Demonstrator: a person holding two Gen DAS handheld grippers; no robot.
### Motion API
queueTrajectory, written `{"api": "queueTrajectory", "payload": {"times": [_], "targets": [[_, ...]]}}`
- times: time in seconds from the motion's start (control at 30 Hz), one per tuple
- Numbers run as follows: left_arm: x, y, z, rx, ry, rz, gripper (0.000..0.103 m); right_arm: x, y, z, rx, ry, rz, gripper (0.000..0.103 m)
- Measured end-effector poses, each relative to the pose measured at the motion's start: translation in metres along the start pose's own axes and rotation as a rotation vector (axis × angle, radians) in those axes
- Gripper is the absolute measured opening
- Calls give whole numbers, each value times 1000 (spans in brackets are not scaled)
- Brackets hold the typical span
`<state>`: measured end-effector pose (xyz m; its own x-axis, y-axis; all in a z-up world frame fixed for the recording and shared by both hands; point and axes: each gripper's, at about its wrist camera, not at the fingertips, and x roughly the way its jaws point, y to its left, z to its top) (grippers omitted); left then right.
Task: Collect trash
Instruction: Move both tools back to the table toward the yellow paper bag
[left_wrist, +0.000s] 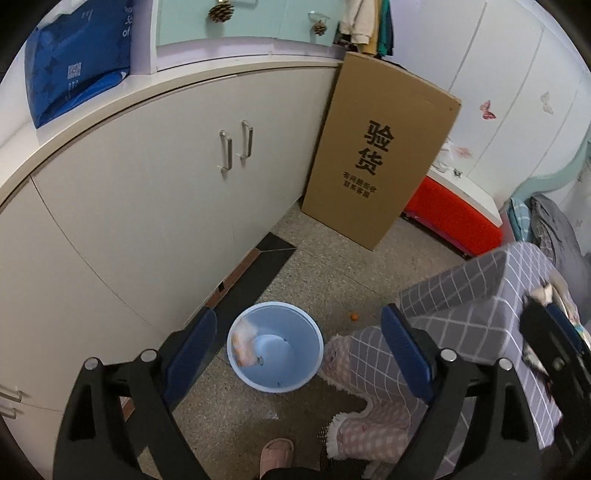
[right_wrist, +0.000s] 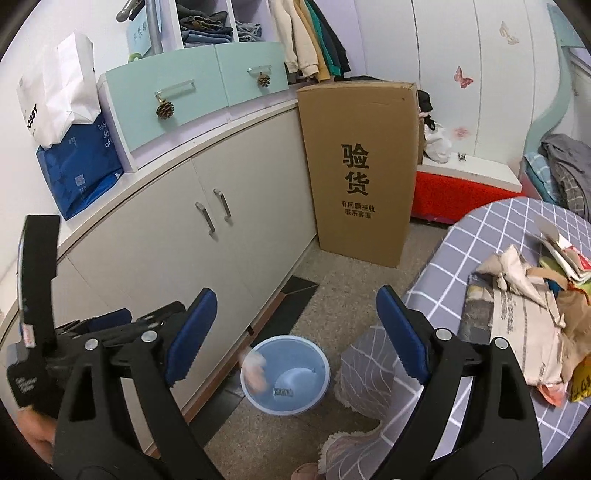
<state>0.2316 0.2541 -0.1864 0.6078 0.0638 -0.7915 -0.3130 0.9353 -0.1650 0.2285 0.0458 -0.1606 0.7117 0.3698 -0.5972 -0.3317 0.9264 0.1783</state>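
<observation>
Trash (left_wrist: 244, 345) is landing in the blue bin (left_wrist: 314, 334), both grippers gape empty, more scraps (right_wrist: 517, 295) wait at 3 o'clock.

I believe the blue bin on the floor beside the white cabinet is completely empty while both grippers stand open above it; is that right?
Not quite: the blue bin is not empty. The left wrist view shows a blurred pale and orange scrap inside it. The rest holds: it stands on the floor beside the white cabinet, and the left gripper and right gripper are open.

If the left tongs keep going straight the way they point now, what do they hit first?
Most likely the blue bin on the floor: it lies between the open left tongs, with nothing visibly in between.
</observation>
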Motion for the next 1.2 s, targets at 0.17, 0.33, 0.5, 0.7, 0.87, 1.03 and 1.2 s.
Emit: {"api": "queueTrajectory", "payload": {"times": [0.17, 0.33, 0.5, 0.7, 0.87, 1.03, 1.2], "targets": [[-24, -13, -11, 30, -24, -21, 89, -16, -3, -5, 22, 3, 8, 87], [-50, -29, -22, 60, -59, -28, 89, -42, -13, -8, 52, -21, 7, 87], [-71, -56, -35, 117, -82, -50, 89, -72, -34, -13, 95, -49, -13, 88], [-81, -104, -54, 204, -78, -86, 89, -106, -84, -31, 197, -72, -64, 88], [-80, -148, -72, 274, -47, -135, 89, -135, -142, -55, 349, -114, -132, 88], [-74, -184, -84, 306, -10, -187, 89, -154, -187, -78, 471, -149, -172, 88], [-64, -213, -94, 387, 9, -199, 89, -149, -215, -89, 552, -126, -138, 87]]}}
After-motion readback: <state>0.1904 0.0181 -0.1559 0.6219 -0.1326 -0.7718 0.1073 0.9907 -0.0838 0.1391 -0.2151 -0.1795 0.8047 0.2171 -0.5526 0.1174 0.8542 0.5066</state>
